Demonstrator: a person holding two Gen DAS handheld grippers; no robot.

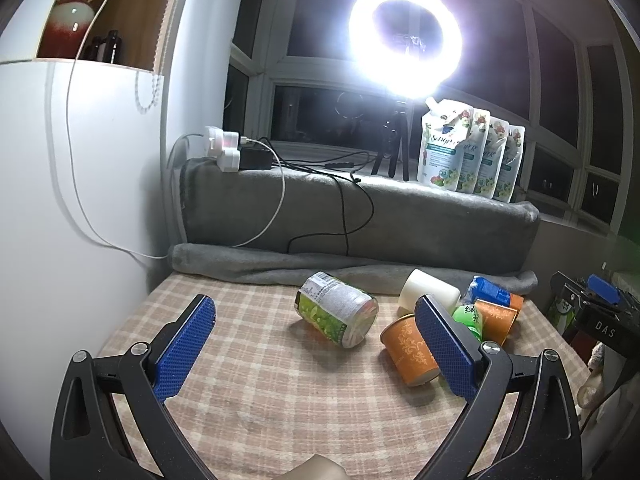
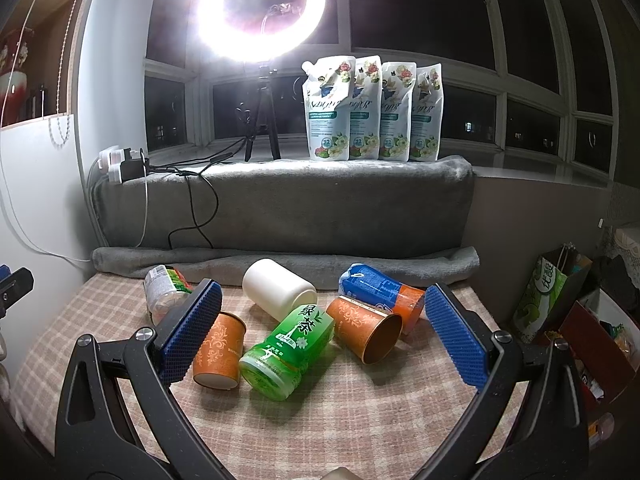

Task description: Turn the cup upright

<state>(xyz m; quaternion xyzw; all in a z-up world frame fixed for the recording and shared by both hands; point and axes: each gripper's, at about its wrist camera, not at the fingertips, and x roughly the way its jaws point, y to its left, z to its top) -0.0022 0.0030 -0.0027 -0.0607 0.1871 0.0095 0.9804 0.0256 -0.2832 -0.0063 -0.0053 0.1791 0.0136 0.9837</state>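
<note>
Several cups lie tipped over on a checked cloth. An orange patterned cup lies with its base toward me; it also shows in the left wrist view. A second orange cup lies with its mouth toward me. A green tea cup, a white cup and a blue-orange cup lie among them. A green labelled cup lies apart to the left. My left gripper is open above the cloth, empty. My right gripper is open, empty, its fingers either side of the cluster.
A grey blanket roll borders the cloth at the back. Behind it a grey covered ledge carries detergent pouches, a ring light on a tripod and plugs with cables. A white wall is at the left; bags at the right.
</note>
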